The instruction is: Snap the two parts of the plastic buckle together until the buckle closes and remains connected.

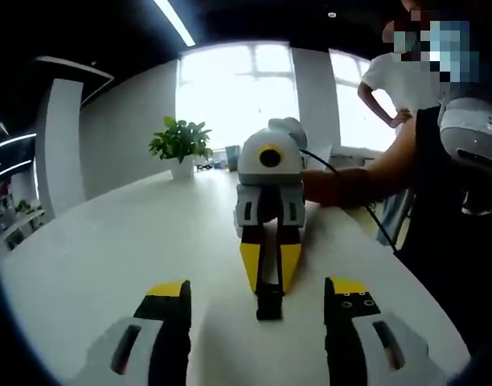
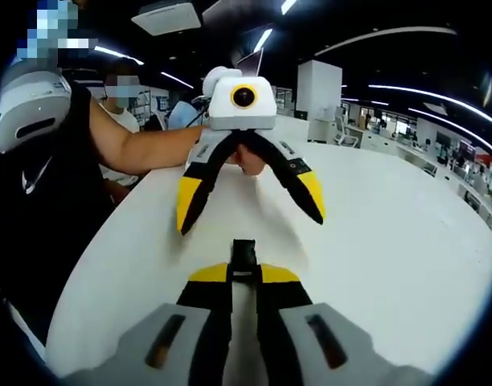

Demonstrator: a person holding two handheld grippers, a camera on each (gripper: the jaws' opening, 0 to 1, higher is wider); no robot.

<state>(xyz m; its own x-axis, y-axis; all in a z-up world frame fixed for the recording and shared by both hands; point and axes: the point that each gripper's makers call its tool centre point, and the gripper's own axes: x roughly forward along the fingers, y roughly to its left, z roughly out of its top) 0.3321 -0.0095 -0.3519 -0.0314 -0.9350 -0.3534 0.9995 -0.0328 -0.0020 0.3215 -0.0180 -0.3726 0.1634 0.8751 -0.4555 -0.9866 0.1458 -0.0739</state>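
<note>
No writing, label, brand, number or sign can be read in the left gripper view or the right gripper view at this moment; nothing legible is being shown.

Right tool (image 1: 269,277) clamping black buckle (image 1: 269,303)

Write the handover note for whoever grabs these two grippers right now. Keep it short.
Right gripper: shut on a black buckle part, held over the white table.
Left gripper: open, holding nothing, facing the right one across the table.
The black buckle part is the one piece I can make out; whether it is one half or both joined is too small to tell.
Done: part gripped.
Left: confirm the second half, press the halves together until they stay connected.
</note>
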